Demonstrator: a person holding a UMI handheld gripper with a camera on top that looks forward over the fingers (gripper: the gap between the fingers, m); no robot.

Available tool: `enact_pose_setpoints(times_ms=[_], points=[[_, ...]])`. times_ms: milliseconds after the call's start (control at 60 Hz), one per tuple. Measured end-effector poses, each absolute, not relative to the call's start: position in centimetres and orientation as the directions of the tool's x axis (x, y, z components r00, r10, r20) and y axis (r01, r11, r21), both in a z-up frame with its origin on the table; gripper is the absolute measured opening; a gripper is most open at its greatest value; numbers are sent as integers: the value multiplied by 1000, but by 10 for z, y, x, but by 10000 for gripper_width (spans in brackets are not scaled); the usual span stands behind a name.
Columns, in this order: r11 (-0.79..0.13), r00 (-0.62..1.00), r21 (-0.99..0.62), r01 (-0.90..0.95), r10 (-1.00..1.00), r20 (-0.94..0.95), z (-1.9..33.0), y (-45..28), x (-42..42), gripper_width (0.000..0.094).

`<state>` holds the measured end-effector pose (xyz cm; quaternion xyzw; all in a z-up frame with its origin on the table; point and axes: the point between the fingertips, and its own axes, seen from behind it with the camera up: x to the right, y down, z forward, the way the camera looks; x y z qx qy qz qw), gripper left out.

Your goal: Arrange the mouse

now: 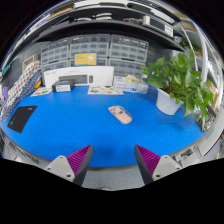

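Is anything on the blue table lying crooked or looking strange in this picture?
The mouse lies at a slant on the bare blue table, well beyond the open gripper and far from the dark mouse pad at the table's other side. Nothing looks spilled or broken.

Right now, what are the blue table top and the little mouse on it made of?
The table top looks like a smooth, matte blue sheet, maybe plastic or a mat: even colour, little glare. The mouse looks like pale, hard plastic, though it is too small to be sure. It lies well beyond the open fingers of the hand-held gripper, which hold nothing.
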<state>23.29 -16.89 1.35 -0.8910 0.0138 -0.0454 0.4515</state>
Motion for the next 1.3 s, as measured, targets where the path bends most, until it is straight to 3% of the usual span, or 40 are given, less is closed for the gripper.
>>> enact_pose_setpoints(times_ms=[350, 550, 800, 817, 833, 1067, 1083, 1100, 1117, 1217, 1300], points=[[-622, 996, -783, 26, -53, 76, -15, -41, 279, 832], [-623, 999, -782, 16, -27, 42, -15, 15, 284, 797], [-645, 998, -761, -63, -55, -36, -18, 42, 288, 607], [-649, 998, -758, -66, -58, -37, -19, 42, 289, 525], [-648, 997, -759, -69, -63, -37, -18, 43, 290, 501], [-685, 997, -726, -59, -76, -9, -21, 43, 296, 344], [-691, 997, -720, -62, -78, -11, -22, 42, 295, 339], [-691, 997, -720, -64, -81, -12, -22, 43, 295, 403], [-695, 996, -716, -66, -85, -10, -22, 42, 296, 308], [-716, 992, -691, -96, -123, -10, -18, 41, 295, 307], [-681, 989, -726, -94, -145, 8, 16, 45, 283, 308]])
